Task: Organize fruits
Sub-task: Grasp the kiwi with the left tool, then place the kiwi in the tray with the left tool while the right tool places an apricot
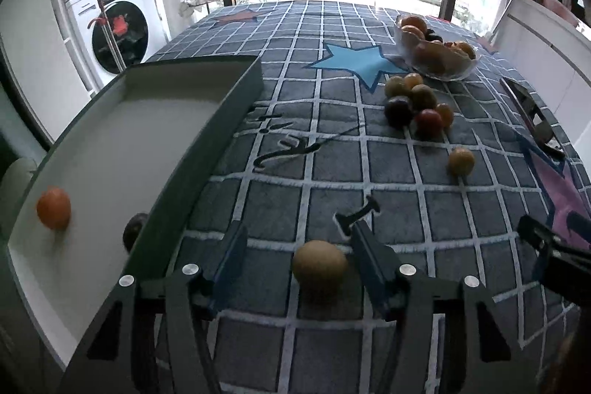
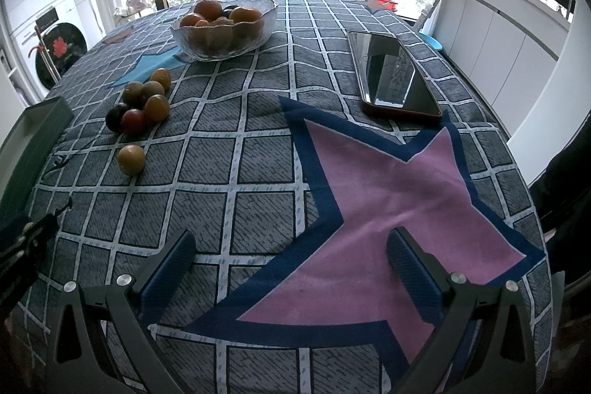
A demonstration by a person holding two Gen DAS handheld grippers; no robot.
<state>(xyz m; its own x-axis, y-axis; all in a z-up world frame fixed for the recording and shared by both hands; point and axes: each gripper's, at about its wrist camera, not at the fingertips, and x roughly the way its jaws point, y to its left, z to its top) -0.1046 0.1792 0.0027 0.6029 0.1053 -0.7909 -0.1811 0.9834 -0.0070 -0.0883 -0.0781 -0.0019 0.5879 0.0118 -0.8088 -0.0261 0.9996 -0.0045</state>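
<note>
My left gripper (image 1: 299, 239) is open, its jaws either side of a brown kiwi-like fruit (image 1: 320, 264) on the checked cloth, with a gap on the left side. A grey open box (image 1: 122, 150) lies to its left, holding an orange (image 1: 54, 208) and a dark fruit (image 1: 133, 230) partly hidden by the box wall. A cluster of small fruits (image 1: 417, 106) and one lone yellow fruit (image 1: 461, 161) lie farther off. They also show in the right wrist view, the cluster (image 2: 142, 106) and the lone fruit (image 2: 131, 159). My right gripper (image 2: 291, 246) is open and empty over a pink star.
A glass bowl (image 2: 266, 24) of oranges stands at the far side; it also shows in the left wrist view (image 1: 463, 71). A phone (image 2: 391, 76) lies on the cloth at right. Washing machines (image 1: 107, 17) stand left of the table. White cabinets (image 2: 498, 43) line the right.
</note>
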